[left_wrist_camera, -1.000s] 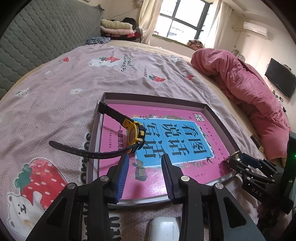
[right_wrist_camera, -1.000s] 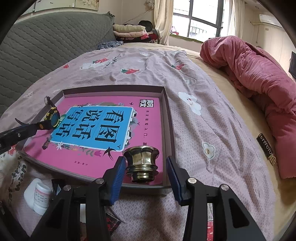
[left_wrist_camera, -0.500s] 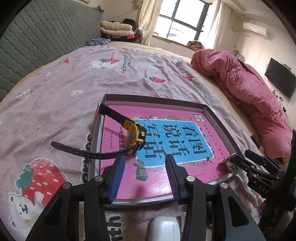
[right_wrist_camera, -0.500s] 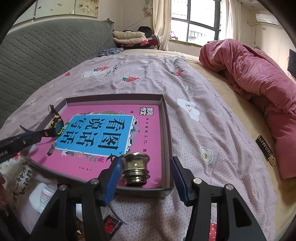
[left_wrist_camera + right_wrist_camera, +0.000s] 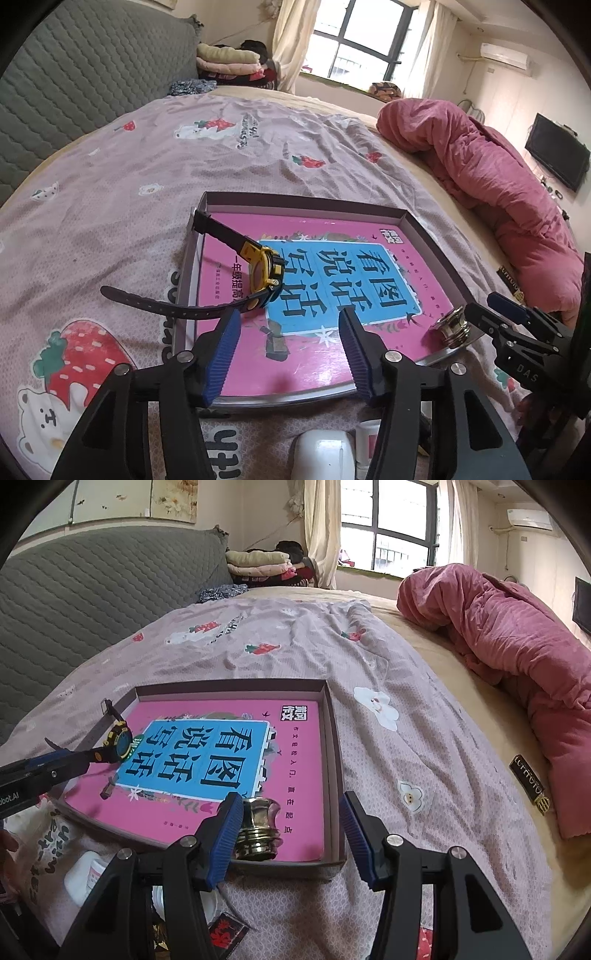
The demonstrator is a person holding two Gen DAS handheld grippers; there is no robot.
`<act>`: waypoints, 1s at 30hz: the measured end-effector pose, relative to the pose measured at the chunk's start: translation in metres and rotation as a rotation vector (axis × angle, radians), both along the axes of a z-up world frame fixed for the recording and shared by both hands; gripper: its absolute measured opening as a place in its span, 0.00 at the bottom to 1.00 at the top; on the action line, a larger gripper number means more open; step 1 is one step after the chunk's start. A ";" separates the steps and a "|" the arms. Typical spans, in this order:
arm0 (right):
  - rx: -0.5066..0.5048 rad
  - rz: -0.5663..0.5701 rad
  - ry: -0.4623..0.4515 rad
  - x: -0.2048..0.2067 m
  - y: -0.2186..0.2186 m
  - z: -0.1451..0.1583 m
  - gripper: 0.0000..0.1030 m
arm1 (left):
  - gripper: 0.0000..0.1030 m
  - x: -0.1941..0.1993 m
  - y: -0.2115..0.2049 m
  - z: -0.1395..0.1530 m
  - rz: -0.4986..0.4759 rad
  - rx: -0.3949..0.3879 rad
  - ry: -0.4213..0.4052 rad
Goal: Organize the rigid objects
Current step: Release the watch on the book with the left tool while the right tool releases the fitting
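Both grippers backed off, loads released. Left gripper [image 5: 290, 338] opening, empty; watch [image 5: 264, 273] centre-left on tray [image 5: 306, 201] rim. Right gripper [image 5: 291, 825] open; knob [image 5: 258, 832] bottom-centre, upright in tray.

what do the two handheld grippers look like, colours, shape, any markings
Both match: the left gripper and right gripper have angular black fingers tipped with ribbed blue pads, plus silver round screw heads at the joints. Seen from the side, the right gripper carries white "DAS" lettering and the left one white lettering ending in "bot.AI". No cables or sleeves are visible.
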State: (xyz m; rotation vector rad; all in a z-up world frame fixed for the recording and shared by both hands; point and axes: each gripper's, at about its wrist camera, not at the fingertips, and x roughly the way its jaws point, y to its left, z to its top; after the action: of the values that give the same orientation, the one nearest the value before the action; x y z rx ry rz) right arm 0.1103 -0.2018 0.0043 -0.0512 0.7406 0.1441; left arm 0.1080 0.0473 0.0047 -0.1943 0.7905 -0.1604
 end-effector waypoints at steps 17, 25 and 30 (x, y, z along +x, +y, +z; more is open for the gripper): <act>0.014 -0.024 -0.031 -0.006 -0.008 0.007 0.54 | 0.63 -0.017 -0.007 0.008 -0.032 0.030 -0.016; 0.012 -0.021 -0.035 -0.023 -0.010 0.011 0.54 | 0.63 -0.027 -0.009 0.011 -0.044 0.047 -0.023; 0.009 -0.005 -0.024 -0.033 -0.005 0.012 0.54 | 0.63 -0.035 -0.013 0.011 -0.053 0.055 -0.011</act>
State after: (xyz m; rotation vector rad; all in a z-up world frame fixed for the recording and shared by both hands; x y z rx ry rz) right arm 0.0772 -0.2069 0.0158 -0.0429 0.7159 0.1416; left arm 0.0726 0.0342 0.0158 -0.1202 0.7882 -0.1893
